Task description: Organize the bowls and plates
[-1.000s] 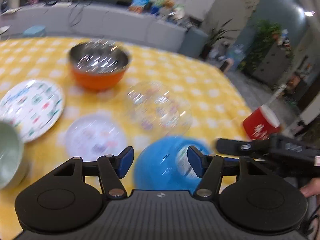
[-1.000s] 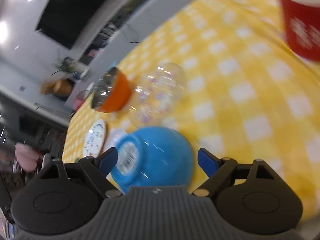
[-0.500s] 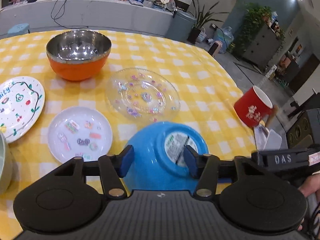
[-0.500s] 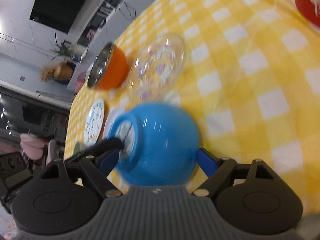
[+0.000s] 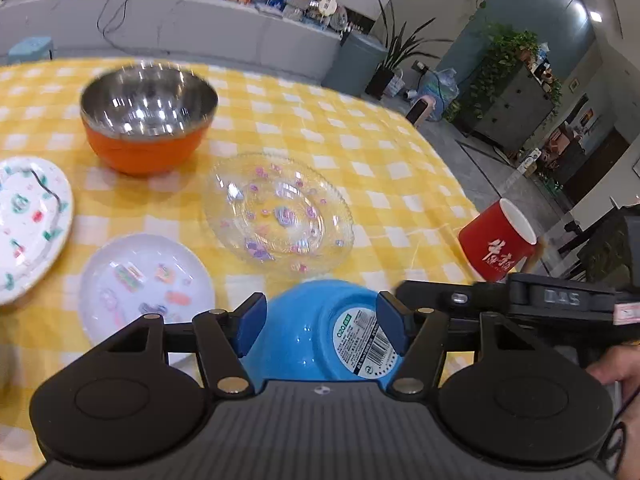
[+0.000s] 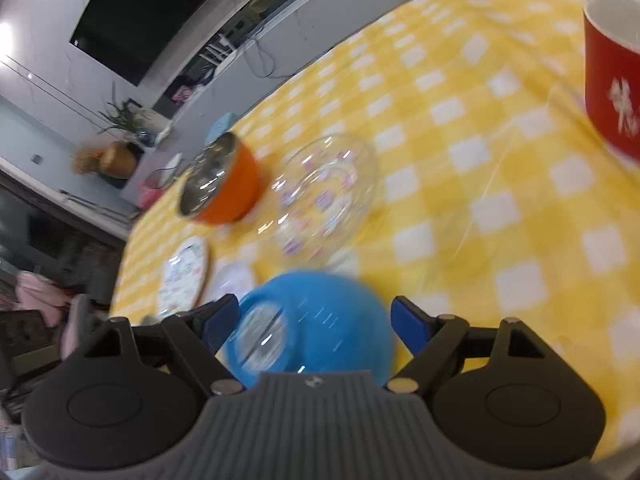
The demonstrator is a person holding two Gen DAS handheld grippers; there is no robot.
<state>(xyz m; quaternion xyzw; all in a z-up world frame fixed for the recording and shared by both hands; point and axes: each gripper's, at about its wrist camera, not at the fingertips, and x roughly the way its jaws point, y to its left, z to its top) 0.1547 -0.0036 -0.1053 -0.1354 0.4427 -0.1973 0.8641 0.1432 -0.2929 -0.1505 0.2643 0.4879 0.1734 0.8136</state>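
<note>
Two bowls: blue bowl (image 5: 316, 336) upside down on table (image 5: 384, 160) between both wide-open tools, left tool (image 5: 322, 322), right tool (image 6: 314, 322); orange bowl (image 5: 148, 116) far. Three plates: clear (image 5: 280, 212), two white (image 5: 140, 280) (image 5: 28, 220). Red cup (image 5: 496, 240) right.

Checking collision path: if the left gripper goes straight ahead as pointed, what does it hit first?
Most likely the upside-down blue plastic bowl, already sitting between the open left gripper fingers. The clear glass plate lies beyond; depth is uncertain.

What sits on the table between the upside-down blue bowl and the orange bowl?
The clear glass plate with purple flecks lies between the blue bowl and the orange bowl. Both wrist views show it, the left one sharper.
</note>
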